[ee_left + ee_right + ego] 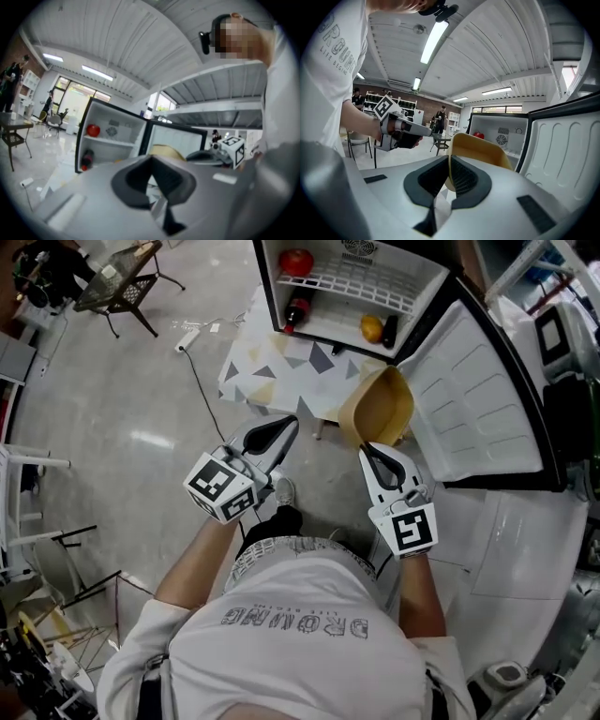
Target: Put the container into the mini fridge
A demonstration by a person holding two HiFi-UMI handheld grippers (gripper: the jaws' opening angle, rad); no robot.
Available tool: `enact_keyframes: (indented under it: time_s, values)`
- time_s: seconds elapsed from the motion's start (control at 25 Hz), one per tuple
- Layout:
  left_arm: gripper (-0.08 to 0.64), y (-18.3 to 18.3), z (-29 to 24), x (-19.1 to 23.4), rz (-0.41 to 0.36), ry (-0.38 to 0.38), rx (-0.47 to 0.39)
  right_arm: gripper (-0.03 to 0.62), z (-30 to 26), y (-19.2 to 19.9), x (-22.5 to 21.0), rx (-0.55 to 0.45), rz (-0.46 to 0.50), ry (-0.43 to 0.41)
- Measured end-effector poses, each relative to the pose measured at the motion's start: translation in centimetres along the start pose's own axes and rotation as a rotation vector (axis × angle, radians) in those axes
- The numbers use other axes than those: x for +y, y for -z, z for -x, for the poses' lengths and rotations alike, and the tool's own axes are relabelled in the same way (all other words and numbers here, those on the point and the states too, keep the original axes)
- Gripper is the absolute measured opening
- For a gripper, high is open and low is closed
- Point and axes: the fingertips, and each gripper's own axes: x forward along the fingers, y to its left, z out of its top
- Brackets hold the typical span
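A tan, bowl-like container (380, 409) hangs in front of the open mini fridge (270, 287), with my right gripper (367, 448) shut on its near rim. The right gripper view shows that rim (480, 145) pinched between the pads (461, 178). My left gripper (289, 423) is level with it to the left, shut and holding nothing; its jaws (151, 158) meet at the tips. The fridge door (473, 399) is swung wide open to the right. Inside are a red apple (296, 261), a bottle (296, 310) and an orange (372, 328).
The fridge stands on a low table with a triangle-patterned cover (281, 367). A cable and power strip (187, 338) lie on the floor to the left. A black side table (117, 287) is at far left. People stand in the background of both gripper views.
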Motion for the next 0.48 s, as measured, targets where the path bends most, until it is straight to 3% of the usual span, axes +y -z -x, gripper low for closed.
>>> enact_keyframes:
  time_s: [0.48]
  values:
    - [0.006,-1.7,0.0,10.4,0.039,0.019,-0.008,0.014,-10.3,-1.5,-1.0,0.075,0.020,0.008]
